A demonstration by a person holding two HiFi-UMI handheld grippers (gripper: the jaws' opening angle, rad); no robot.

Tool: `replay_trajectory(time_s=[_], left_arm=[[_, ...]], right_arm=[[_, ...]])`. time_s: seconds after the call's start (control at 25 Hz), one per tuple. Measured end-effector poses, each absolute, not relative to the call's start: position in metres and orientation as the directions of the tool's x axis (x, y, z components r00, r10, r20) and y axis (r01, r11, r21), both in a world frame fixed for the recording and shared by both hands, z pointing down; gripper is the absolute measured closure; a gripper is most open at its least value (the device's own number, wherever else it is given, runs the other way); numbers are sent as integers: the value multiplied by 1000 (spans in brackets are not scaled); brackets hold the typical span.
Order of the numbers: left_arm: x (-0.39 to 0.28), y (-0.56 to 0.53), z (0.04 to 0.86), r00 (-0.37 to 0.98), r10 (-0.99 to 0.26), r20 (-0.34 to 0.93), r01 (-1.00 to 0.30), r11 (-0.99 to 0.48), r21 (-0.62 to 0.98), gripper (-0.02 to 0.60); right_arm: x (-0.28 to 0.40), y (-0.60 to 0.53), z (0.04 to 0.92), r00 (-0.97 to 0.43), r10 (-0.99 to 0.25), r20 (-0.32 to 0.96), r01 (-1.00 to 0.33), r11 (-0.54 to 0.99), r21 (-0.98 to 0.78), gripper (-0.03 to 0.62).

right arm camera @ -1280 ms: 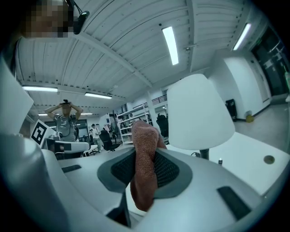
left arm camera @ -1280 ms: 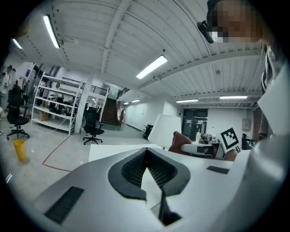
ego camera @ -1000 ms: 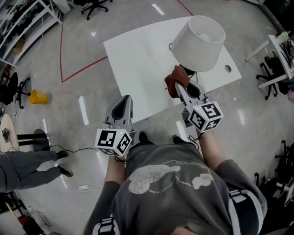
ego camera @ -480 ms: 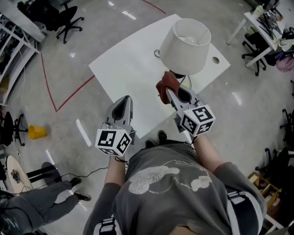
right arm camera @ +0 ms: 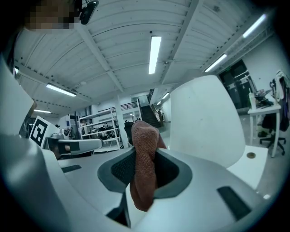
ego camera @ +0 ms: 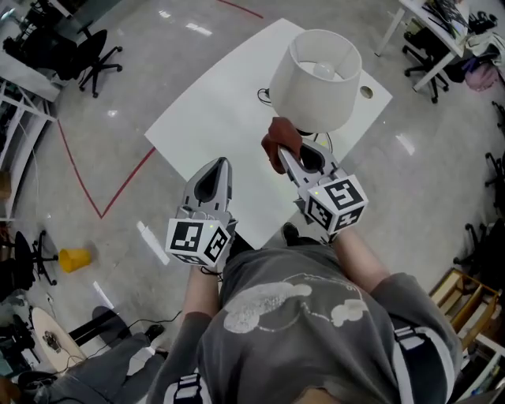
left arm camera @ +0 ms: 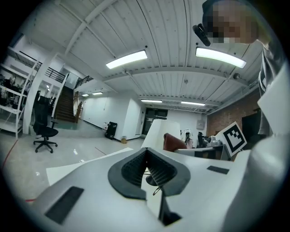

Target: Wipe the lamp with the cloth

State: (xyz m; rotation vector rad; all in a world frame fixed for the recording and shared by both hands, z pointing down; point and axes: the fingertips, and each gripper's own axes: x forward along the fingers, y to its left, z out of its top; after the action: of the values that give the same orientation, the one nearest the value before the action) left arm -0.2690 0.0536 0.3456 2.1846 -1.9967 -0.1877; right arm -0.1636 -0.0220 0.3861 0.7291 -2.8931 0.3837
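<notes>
A lamp with a white shade stands near the right edge of the white table; the same shade fills the right of the right gripper view. My right gripper is shut on a reddish-brown cloth, held just left of and below the shade. The cloth hangs folded between the jaws. My left gripper hovers over the table's near edge, shut with nothing in it; its jaws meet at the tips. The lamp's base is hidden by the shade.
A black cord lies on the table beside the lamp. Office chairs stand far left, desks far right. A yellow cone sits on the floor, left. Red tape lines mark the floor.
The view has swung; the table and lamp sit slightly higher and more left in frame. My right gripper with the cloth has edged closer under the shade. The left gripper is unchanged.
</notes>
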Motion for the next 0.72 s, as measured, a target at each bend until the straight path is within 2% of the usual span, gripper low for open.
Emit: replay_trajectory(time_s=[0.4, 0.72], left_arm=[[-323, 6, 334, 347, -938, 20, -922, -337, 193, 574], [-344, -38, 316, 472, -881, -23, -869, -470, 151, 574]], right_arm=[[-214, -44, 347, -739, -662, 129, -671, 703, -236, 502], [-238, -68, 318, -610, -789, 72, -766, 564, -308, 502]])
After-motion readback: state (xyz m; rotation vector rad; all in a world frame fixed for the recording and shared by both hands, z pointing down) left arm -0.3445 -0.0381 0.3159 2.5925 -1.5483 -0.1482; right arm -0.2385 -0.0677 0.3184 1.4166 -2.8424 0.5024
